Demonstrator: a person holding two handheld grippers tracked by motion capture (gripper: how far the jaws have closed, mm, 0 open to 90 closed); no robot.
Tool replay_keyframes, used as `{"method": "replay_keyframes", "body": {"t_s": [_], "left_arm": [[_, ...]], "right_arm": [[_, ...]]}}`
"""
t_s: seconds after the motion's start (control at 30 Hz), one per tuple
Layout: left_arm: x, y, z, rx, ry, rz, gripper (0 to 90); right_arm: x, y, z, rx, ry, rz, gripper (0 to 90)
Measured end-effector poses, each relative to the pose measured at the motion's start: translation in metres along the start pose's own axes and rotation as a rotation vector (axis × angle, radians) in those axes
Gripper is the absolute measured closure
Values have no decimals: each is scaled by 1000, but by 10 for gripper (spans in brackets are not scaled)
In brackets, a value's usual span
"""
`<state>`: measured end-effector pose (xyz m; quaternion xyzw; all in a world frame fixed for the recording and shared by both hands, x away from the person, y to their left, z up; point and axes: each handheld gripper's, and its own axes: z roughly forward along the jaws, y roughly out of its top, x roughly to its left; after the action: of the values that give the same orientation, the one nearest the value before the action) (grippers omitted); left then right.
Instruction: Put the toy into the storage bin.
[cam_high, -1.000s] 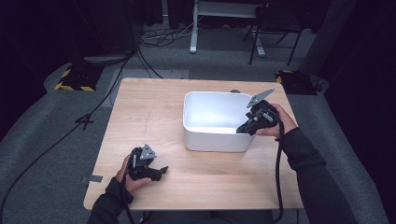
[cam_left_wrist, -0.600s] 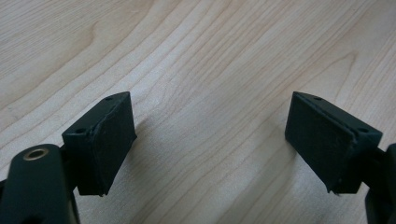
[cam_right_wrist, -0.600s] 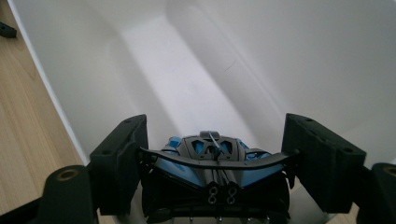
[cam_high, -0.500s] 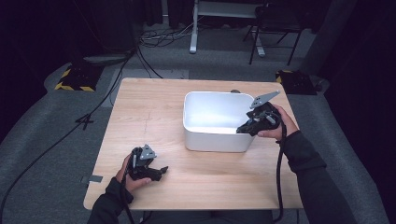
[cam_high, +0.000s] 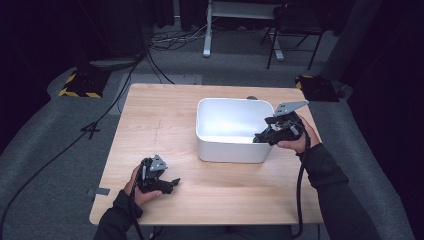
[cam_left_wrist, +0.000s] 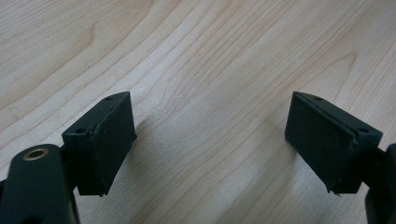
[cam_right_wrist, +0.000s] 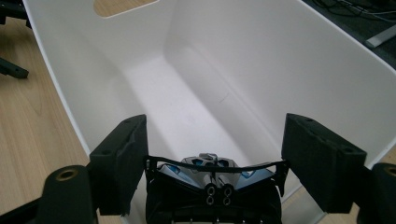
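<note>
Left gripper (cam_high: 170, 184): held in the person's left hand at about 7 o'clock on the table (cam_high: 160, 120), near the front edge, well apart from the bin (cam_high: 230, 102). Jaws spread wide, pointing toward 3 o'clock in the high view. In the left gripper view (cam_left_wrist: 210, 140), nothing between the two black pads (cam_left_wrist: 109, 140) except bare light wood grain (cam_left_wrist: 210, 56). Close above the tabletop; contact with it cannot be told.

Right gripper (cam_high: 260, 137): held in the person's right hand at about 4 o'clock of the white bin, jaws reaching over the rim and pointing toward 9 o'clock. In the right gripper view (cam_right_wrist: 215, 158), jaws set wide with a toy car (cam_right_wrist: 210, 186) between them: black body, blue patches, twin tailpipes facing the camera. Thin black rear wing spanning the gap from pad to pad, each end against a pad face. Carried above the bin's white floor (cam_right_wrist: 280, 70), near its 3 o'clock end.

Bin: upright, open-topped, rectangular, resting at about 2 o'clock of the table's centre.
</note>
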<state>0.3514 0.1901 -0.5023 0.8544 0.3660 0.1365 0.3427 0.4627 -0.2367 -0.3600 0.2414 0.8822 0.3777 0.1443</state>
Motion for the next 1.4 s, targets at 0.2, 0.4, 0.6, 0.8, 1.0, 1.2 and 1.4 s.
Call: {"method": "replay_keyframes", "body": {"t_s": [0.2, 0.4, 0.6, 0.8, 1.0, 1.2, 1.4], "left_arm": [[0, 0, 0, 0, 0, -1, 163], [0, 0, 0, 0, 0, -1, 163], [0, 0, 0, 0, -1, -1, 163], [0, 0, 0, 0, -1, -1, 163], [0, 0, 0, 0, -1, -1, 163], [0, 0, 0, 0, 0, -1, 163], [0, 0, 0, 0, 0, 0, 164]], "right_arm": [[4, 4, -4, -64, -34, 5, 253], [6, 5, -4, -80, -43, -9, 250], [9, 7, -5, -110, -105, -5, 236], [13, 9, -7, -139, -121, -4, 221], [15, 9, -12, -162, -147, 6, 212], [13, 6, -17, -179, -140, 24, 194], [12, 3, -26, -192, -159, 25, 193]]}}
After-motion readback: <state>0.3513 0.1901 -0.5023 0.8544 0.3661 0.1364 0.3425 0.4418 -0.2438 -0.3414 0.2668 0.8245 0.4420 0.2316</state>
